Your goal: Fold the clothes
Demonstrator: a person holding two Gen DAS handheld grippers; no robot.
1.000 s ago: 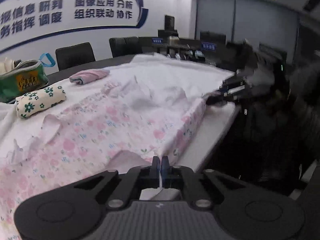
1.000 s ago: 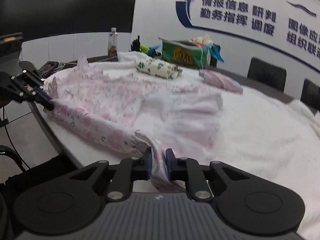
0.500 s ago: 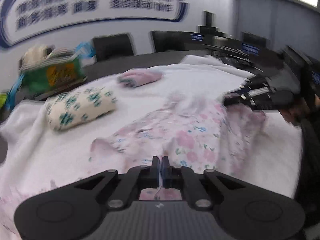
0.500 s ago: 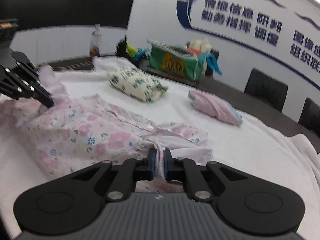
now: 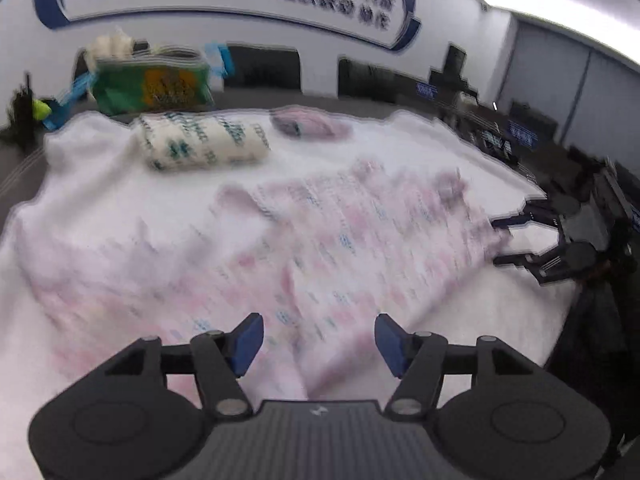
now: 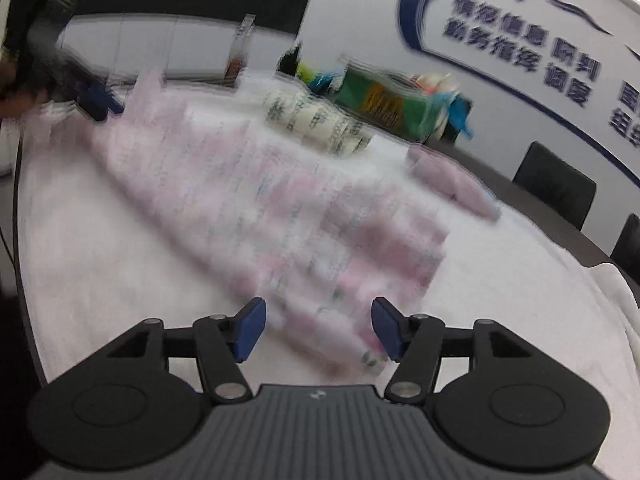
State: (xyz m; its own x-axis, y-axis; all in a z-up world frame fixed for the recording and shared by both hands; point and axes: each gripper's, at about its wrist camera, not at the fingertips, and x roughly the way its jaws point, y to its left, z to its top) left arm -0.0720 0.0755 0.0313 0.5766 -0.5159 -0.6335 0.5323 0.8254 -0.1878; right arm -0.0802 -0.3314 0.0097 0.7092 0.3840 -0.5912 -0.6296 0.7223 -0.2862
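Note:
A pink floral garment (image 5: 320,240) lies folded over on the white cloth covering the table (image 5: 92,184), blurred by motion in both views. My left gripper (image 5: 319,338) stands open just above the garment's near edge, nothing between its blue pads. In the right wrist view the same garment (image 6: 288,208) stretches from far left to near centre, and my right gripper (image 6: 318,328) is open over its near end. The right gripper (image 5: 516,240) also shows at the right edge of the left wrist view, open beside the garment. The left gripper (image 6: 96,100) appears blurred at far left.
A rolled white garment with green flowers (image 5: 200,144) and a folded pink piece (image 5: 308,124) lie farther back. A green bag (image 5: 152,84) stands behind them. A bottle (image 6: 240,52) is at the far left. Black chairs (image 6: 556,184) line the wall. The table edge runs at right (image 5: 560,312).
Both grippers were shut on the garment's edge and carried it away from the table edge over itself. Now both have opened and let it go; the garment lies doubled on the cloth.

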